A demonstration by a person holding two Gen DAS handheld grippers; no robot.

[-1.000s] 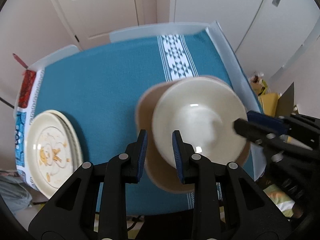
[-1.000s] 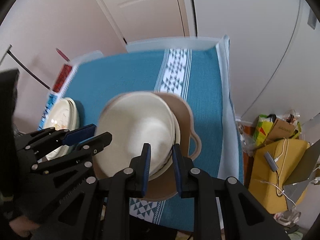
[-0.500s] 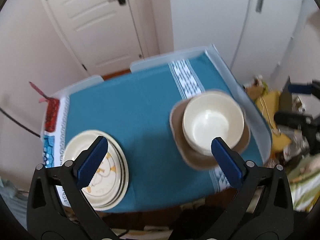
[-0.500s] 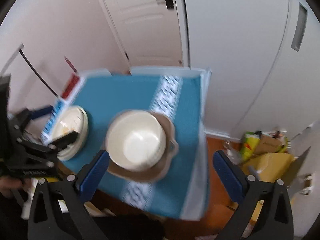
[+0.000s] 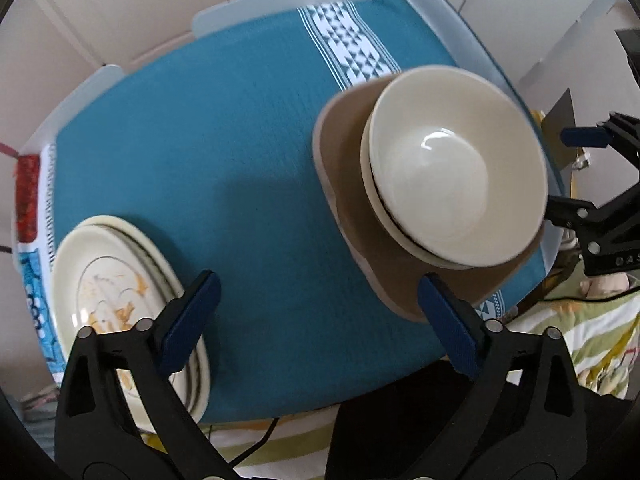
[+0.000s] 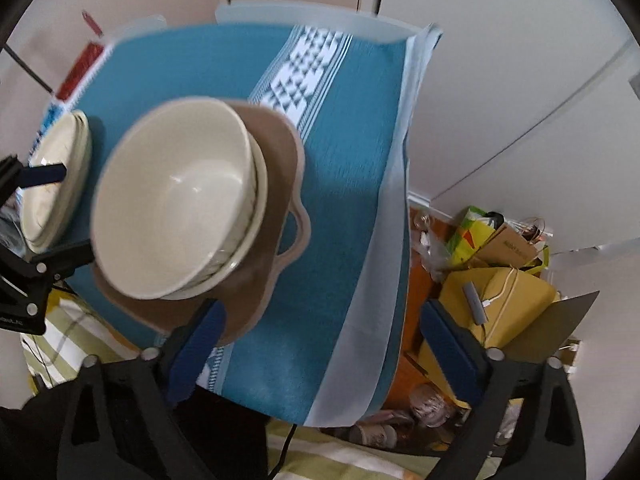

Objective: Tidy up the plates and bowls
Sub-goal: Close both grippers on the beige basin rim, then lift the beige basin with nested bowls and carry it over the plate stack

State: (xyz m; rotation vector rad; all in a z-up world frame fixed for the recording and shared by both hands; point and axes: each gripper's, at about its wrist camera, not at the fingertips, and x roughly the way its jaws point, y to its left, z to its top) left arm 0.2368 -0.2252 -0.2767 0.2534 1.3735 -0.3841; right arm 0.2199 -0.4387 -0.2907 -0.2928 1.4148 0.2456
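Note:
A stack of cream bowls (image 5: pixel 452 168) sits on a brown handled plate (image 5: pixel 348 184) at the right of the teal tablecloth (image 5: pixel 224 152). A stack of cream plates (image 5: pixel 116 296) with an orange drawing lies at the front left. My left gripper (image 5: pixel 316 320) is open and empty above the table's near edge, between the two stacks. My right gripper (image 6: pixel 328 340) is open and empty, over the table's near right corner, with the bowls (image 6: pixel 176 200) and brown plate (image 6: pixel 276 216) to its left. The plate stack (image 6: pixel 52 184) shows at the far left there.
The right gripper's arm (image 5: pixel 600 200) reaches in beyond the table's right edge. A yellow box (image 6: pixel 496 304) and bags lie on the floor at the right. White doors stand behind the table. A striped green cloth (image 5: pixel 580 328) lies below the near edge.
Both grippers opened wide and let go of the bowls, which now rest on the brown plate. Both pulled back, then came closer to the table again.

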